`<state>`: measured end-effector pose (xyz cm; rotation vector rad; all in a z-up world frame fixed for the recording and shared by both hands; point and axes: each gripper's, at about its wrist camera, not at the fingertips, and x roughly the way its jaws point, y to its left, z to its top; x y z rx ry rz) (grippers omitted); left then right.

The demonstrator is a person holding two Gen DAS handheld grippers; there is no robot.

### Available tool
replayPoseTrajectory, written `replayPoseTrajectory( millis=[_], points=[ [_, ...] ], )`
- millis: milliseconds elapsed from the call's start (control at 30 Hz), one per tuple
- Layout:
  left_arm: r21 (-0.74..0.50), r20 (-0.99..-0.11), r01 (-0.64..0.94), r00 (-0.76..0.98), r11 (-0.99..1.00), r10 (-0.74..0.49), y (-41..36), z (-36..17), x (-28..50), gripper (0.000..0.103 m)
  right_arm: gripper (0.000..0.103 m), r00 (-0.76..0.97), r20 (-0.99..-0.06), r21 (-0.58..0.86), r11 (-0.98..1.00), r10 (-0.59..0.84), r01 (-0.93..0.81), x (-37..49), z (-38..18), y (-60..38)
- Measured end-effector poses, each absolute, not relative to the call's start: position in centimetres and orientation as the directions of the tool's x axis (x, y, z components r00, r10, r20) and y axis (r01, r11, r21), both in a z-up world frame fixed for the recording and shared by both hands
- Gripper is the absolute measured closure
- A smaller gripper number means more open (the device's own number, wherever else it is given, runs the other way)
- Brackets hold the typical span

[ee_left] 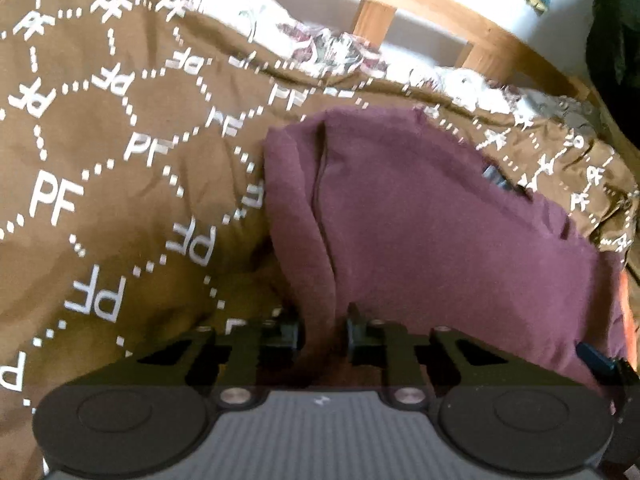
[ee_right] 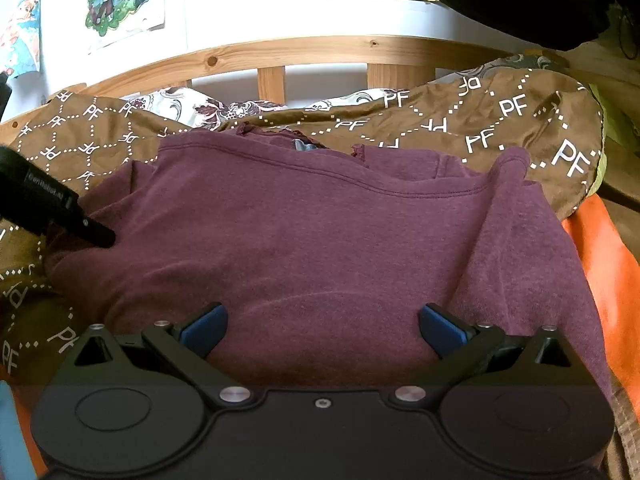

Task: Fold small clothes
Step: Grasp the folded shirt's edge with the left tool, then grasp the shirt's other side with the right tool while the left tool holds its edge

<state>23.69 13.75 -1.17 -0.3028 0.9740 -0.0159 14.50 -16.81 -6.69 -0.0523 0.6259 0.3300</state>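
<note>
Item: maroon garment (ee_right: 320, 232), small, knit, lying spread on a brown bedspread (ee_left: 100, 160) printed with white "PF" lettering, on a bed with a wooden rail (ee_right: 280, 50); no desk in view

Left: left tool (ee_left: 323, 332) was closed on a bunched ridge of the garment's left edge, the cloth rising between its two dark pads; the jaws stood narrow, with fabric filling the gap; in the right wrist view the same tool showed as a dark finger pressing into the cloth at the garment's left side; a long vertical crease ran up the fabric from the grip, so that edge appeared partly gathered or turned over already

Centre: body of the garment lay mostly flat, hem seam curving across the far part, a grey label (ee_right: 302, 146) showing at the neckline near the rail; a patterned white sheet (ee_right: 224, 110) lay beyond the bedspread

Right: right tool (ee_right: 323, 332) hung open above the near edge of the garment, blue pads wide apart, nothing between them, no contact evident; an orange cloth (ee_right: 604, 248) lay at the bed's right side, beside the garment

Progress, judged: early; garment laid out and one edge seized; no completed fold visible; the side folds and final halving seemingly all remained; no other folded items could be seen
</note>
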Motion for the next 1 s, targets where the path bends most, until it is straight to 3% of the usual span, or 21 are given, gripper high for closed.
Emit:
replayPoseTrajectory(
  millis=[300,533,767,1000],
  points=[
    [-0.219,-0.685,0.074,0.698,0.973,-0.207,9.2,5.6,22.3,0.085,0.001,0.810,-0.528,0.099,0.966,0.255,-0.240,14.7,-4.4,-20.1],
    [-0.149,-0.645,0.287,0.697,0.946,-0.313,1.9,8.6,22.2,0.085,0.001,0.867,-0.471,0.108,0.986,0.162,-0.126,14.6,-2.7,-23.5],
    [-0.150,-0.651,0.436,0.632,0.887,-0.421,-5.3,7.5,21.8,0.085,0.001,0.895,-0.442,0.140,0.990,0.066,-0.004,15.3,-1.9,-27.6],
    [-0.108,-0.711,0.466,0.582,0.878,-0.396,-8.9,2.8,20.6,0.083,0.001,0.893,-0.449,0.134,0.989,0.007,0.060,16.2,-2.4,-30.3]
  ],
)
